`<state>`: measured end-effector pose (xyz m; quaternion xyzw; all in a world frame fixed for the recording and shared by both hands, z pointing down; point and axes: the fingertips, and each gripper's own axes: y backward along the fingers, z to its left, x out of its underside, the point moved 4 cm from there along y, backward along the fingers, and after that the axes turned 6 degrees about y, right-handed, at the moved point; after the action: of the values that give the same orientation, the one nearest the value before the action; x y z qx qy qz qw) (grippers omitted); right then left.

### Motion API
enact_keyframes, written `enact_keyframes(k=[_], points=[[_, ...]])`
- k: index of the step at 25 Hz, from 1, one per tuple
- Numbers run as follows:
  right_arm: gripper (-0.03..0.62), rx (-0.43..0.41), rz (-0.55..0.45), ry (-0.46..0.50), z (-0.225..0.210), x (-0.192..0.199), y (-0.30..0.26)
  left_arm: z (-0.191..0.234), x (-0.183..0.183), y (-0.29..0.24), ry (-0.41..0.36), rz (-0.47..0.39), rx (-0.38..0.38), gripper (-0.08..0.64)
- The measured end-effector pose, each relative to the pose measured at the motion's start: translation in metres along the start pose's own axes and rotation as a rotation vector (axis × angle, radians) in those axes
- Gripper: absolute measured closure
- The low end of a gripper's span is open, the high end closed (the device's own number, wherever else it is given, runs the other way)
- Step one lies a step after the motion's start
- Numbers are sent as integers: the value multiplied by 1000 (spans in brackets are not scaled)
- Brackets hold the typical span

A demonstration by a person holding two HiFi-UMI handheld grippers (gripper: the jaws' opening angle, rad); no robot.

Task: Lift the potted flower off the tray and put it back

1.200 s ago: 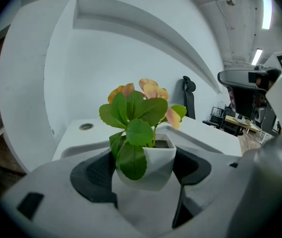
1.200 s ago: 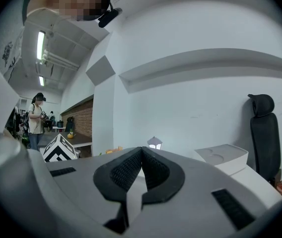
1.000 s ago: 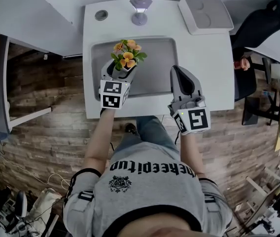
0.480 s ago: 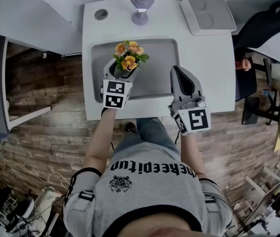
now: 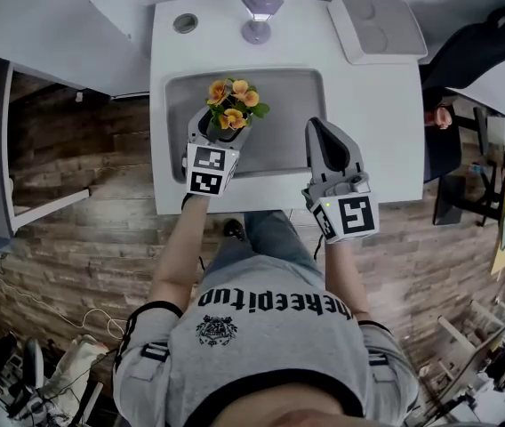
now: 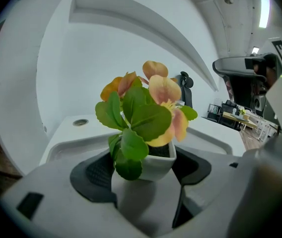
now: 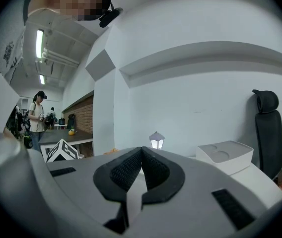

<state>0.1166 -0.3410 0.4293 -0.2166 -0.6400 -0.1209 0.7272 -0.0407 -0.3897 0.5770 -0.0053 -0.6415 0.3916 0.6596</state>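
A potted flower (image 5: 232, 103) with orange blooms and green leaves in a small white pot (image 6: 153, 163) is gripped by my left gripper (image 5: 218, 128), which is shut on the pot. In the head view it hangs over the left part of the grey tray (image 5: 292, 105); the tray's rim (image 6: 66, 142) shows below the pot in the left gripper view. My right gripper (image 5: 320, 132) is shut with nothing in it, its jaws meeting at the tips (image 7: 141, 155), and sits at the tray's right front corner.
A small purple lantern (image 5: 260, 12) stands at the back of the white table (image 5: 377, 105), with a round grommet (image 5: 185, 23) to its left and a white box (image 5: 378, 25) at the back right. A black office chair (image 5: 479, 43) stands to the right.
My left gripper has carried the potted flower a little farther back and to the right over the tray. The right gripper has stayed in place.
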Motion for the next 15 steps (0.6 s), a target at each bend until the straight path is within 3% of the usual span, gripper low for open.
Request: enact_keyframes(k=[15], points=[[589, -1, -8, 15, 10, -8, 1, 1, 2, 9, -21, -3, 67, 209]])
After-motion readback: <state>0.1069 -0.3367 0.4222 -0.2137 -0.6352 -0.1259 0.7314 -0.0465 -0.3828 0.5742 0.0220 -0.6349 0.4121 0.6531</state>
